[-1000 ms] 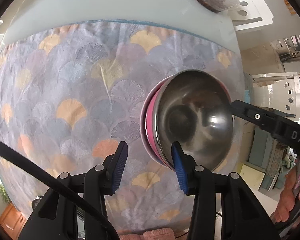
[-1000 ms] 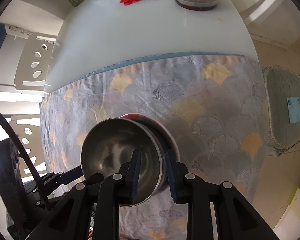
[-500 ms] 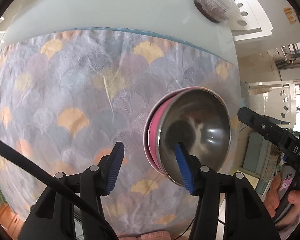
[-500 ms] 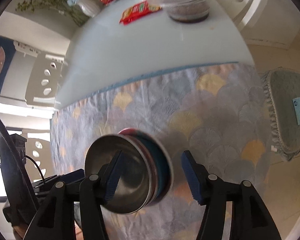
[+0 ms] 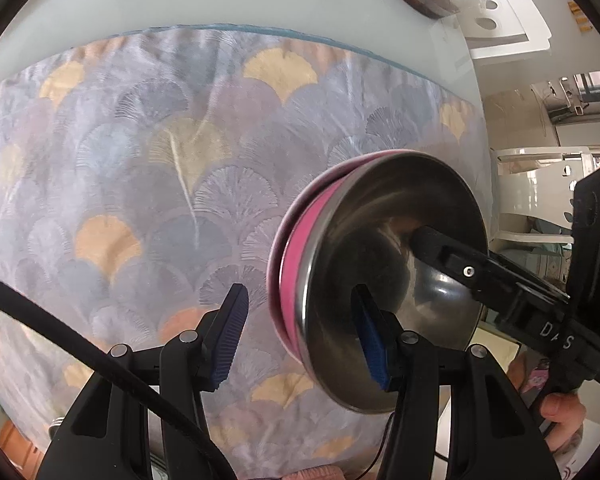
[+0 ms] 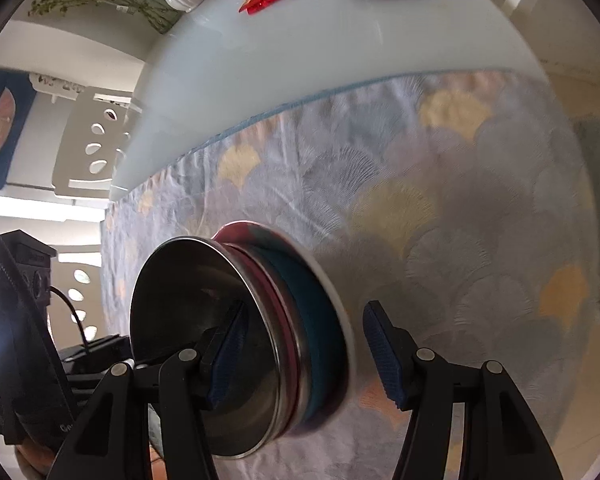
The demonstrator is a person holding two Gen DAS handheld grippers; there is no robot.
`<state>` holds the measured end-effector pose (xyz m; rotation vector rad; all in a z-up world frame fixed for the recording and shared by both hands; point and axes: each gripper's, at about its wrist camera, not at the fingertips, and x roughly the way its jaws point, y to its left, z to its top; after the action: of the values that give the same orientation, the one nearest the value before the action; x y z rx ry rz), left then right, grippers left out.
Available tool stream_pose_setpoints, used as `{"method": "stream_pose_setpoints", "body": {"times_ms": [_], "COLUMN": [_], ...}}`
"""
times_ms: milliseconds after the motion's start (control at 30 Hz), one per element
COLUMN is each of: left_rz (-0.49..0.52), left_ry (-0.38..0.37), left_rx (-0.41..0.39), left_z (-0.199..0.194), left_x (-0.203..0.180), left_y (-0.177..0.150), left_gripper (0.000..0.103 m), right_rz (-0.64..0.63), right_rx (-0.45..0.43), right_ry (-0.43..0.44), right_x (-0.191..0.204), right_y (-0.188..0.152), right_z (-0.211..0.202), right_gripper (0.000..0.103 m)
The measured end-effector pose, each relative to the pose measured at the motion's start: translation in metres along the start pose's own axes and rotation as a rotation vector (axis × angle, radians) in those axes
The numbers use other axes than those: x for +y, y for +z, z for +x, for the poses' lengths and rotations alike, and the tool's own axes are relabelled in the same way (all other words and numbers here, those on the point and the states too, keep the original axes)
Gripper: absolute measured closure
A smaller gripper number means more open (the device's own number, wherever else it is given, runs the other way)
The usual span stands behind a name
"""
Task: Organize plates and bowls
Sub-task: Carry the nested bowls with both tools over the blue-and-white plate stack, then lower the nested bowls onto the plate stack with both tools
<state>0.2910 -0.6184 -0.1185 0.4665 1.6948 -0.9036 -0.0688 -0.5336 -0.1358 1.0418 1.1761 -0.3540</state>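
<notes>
Now both the left gripper (image 5: 300,336) and right gripper (image 6: 304,354) straddle, jaws released, the shiny steel bowl (image 5: 396,280) stacked on the fan-patterned cloth (image 5: 140,160) at four o'clock; withdrawal likely follows.

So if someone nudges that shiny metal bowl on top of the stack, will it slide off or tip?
The steel bowl looks smooth and polished, so it would probably slip easily. It sits nested in the pink bowl, which should resist tipping. Its thin rim suggests it is light and stiff, unlikely to break.
</notes>
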Motion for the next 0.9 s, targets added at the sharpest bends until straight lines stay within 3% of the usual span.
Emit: {"method": "stream_pose_setpoints", "body": {"times_ms": [300, 433, 900], "left_rz": [-0.024, -0.003, -0.001], "left_ry": [-0.018, -0.044, 0.029], "left_rx": [0.003, -0.006, -0.07], "left_z": [0.013, 0.011, -0.012], "left_x": [0.003, 0.001, 0.01], "left_y": [0.002, -0.002, -0.014], "left_gripper": [0.054, 0.063, 0.061], "right_rz": [-0.004, -0.058, -0.105], "right_rx": [-0.014, -0.066, -0.085], "right_ry": [0.02, -0.027, 0.031], "right_x": [0.002, 0.008, 0.025], "right_y": [-0.001, -0.007, -0.02], "right_z": [0.015, 0.016, 0.009], "right_gripper": [0.046, 0.054, 0.058]}}
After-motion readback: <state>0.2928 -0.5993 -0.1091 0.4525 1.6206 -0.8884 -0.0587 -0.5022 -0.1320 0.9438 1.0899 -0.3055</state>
